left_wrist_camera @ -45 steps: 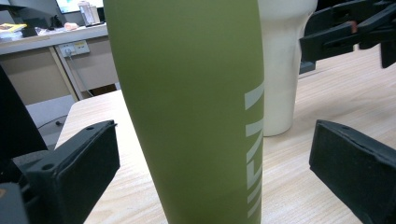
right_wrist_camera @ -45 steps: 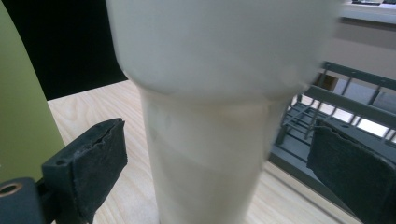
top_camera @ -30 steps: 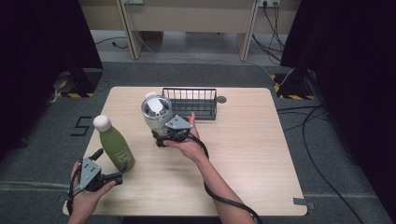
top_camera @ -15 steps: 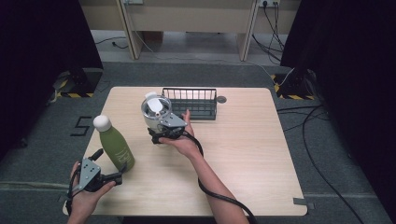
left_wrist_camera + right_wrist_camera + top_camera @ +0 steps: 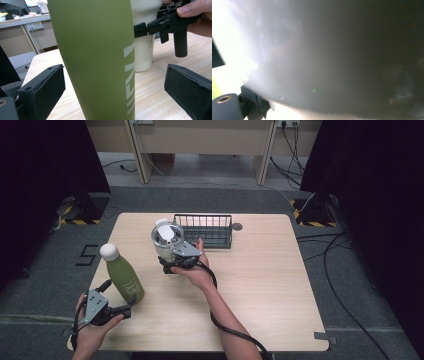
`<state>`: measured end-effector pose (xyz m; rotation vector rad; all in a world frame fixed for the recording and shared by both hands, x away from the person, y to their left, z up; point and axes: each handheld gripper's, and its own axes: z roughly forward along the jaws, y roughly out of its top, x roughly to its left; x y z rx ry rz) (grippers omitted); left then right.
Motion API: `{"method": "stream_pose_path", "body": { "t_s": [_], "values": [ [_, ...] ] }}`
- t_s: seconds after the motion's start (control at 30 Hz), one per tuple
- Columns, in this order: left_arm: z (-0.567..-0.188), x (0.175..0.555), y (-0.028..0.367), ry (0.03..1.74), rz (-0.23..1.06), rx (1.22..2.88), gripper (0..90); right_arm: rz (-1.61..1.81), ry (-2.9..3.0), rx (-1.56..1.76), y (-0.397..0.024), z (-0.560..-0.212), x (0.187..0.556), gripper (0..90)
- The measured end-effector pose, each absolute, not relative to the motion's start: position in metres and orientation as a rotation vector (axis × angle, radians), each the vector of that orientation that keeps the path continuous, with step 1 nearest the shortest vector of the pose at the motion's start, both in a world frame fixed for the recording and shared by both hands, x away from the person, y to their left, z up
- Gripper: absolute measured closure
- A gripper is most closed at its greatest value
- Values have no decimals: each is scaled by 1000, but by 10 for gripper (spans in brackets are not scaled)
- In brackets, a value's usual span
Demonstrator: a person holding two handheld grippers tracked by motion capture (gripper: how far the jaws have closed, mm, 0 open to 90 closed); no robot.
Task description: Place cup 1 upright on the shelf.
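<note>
Three cameras, one table

From overhead we look forward and down on the whole table (image 5: 260, 285). Our left gripper view sits low, very near the bottle (image 5: 97, 57), with the cup (image 5: 145, 42) at 1 o'clock; both also stand in the high view. Our right gripper view presses against a blurred pale surface.

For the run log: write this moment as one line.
left gripper: open, jaws either side of green metal bottle | right gripper: at cream lidded tumbler, grip unclear | black wire basket: behind
</note>
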<state>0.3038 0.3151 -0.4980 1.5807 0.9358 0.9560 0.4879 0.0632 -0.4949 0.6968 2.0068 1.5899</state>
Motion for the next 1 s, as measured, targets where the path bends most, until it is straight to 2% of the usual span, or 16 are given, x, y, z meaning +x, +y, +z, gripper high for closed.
{"method": "stream_pose_path", "body": {
  "t_s": [1.0],
  "values": [
    [-498,302,316,939,953,1571,40,1592,1988,780,59,-485,494,95]
  ]
}}
